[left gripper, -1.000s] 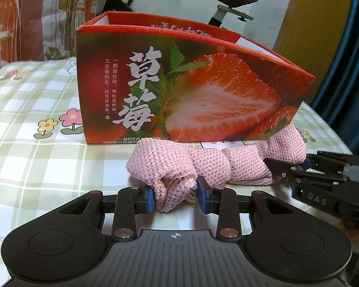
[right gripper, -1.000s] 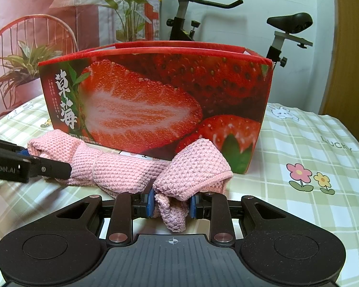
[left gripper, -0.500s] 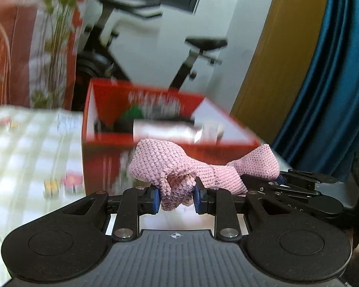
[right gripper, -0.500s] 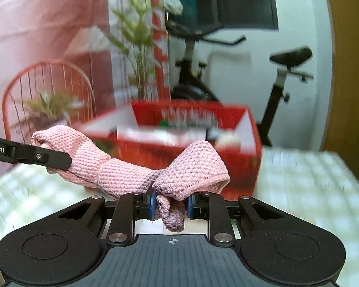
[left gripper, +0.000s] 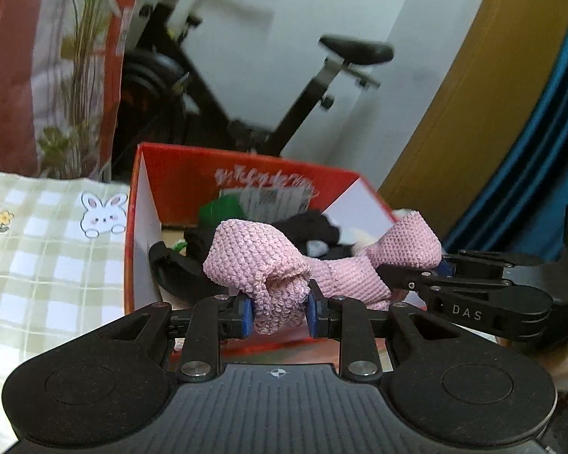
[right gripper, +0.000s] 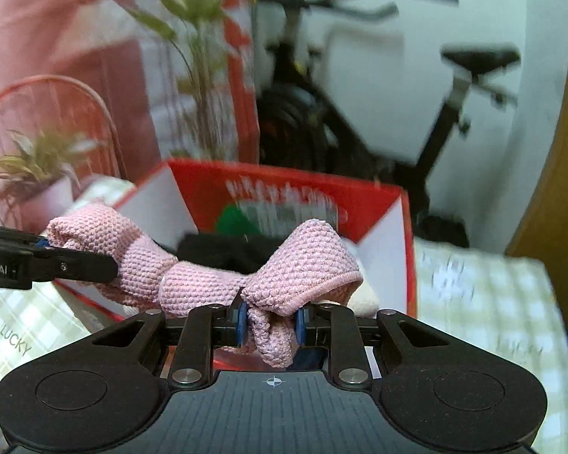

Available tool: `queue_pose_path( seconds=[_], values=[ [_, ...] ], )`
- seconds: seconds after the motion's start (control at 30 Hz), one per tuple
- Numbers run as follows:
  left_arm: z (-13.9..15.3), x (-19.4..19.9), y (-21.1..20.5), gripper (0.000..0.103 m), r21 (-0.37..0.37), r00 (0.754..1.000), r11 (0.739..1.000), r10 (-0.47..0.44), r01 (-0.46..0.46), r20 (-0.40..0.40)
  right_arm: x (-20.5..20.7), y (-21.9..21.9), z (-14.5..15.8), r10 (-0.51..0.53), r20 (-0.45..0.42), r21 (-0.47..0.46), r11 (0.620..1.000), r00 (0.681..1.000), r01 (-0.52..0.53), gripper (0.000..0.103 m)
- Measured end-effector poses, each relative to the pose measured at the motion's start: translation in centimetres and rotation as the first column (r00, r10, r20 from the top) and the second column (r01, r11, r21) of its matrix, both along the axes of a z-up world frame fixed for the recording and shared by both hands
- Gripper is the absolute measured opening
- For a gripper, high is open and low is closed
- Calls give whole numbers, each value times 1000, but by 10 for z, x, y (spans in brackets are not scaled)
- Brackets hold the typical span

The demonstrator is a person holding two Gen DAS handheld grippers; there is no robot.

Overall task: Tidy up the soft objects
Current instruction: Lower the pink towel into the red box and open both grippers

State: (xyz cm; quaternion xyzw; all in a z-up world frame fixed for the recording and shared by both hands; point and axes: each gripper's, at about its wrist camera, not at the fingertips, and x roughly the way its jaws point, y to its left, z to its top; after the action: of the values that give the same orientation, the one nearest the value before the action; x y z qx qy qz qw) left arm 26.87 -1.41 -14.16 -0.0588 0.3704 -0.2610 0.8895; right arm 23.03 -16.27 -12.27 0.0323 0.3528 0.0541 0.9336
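- The cloth (left gripper: 322, 265) is pink, knobbly knit, twisted into a rope with bunched ends, at frame centre.
- The left gripper (left gripper: 279, 316) has its blue-padded fingers (left gripper: 247, 316) pinched on one bunched end.
- The right gripper (right gripper: 270, 321) has its fingers clamped on the other end.
- The cloth hangs over the open red cardboard box (left gripper: 178, 178), above dark fabrics inside.
- The surface (left gripper: 38, 249) wears a green checked cover, at left.

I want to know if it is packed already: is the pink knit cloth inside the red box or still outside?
Outside: the cloth hangs above the open box, pinched at each end by a hand-held gripper.
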Motion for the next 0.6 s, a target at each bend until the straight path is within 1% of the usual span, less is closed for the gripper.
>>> queue_pose_path(
  seconds=[0.07,0.17,0.2,0.23,0.3,0.43,0.5,0.57,0.6],
  values=[
    [-6,12,-6,28,15,999,1000,-4,5,-42,14,-2,-7,-29,-61,32,999,998,31,21],
    [-14,25,-13,28,53,997,998,-10,14,-83,30,-6,-17,-62,-125,65,995,990,70,21],
    [-17,28,-15,28,72,996,997,-12,18,-87,34,-7,-21,-65,-147,69,995,987,76,21],
    [-20,31,-16,28,89,998,996,-12,17,-60,36,-6,-25,-66,-162,71,994,985,79,21],
    [-24,35,-18,28,101,998,995,-13,20,-69,44,-7,-32,-73,-188,71,994,979,88,21],
    [-29,35,-18,29,121,997,992,-23,32,-79,49,-8,-43,-88,-207,74,992,974,105,21],
    [-29,34,-17,38,128,997,991,-31,40,-73,48,-10,-44,-80,-209,73,993,975,97,21],
    [-23,30,-13,67,121,998,991,-42,49,-54,49,-13,-45,-74,-219,82,992,973,94,21],
    [-20,29,-12,73,118,998,992,-38,43,-43,49,-14,-45,-73,-225,83,992,972,94,22]
  ],
)
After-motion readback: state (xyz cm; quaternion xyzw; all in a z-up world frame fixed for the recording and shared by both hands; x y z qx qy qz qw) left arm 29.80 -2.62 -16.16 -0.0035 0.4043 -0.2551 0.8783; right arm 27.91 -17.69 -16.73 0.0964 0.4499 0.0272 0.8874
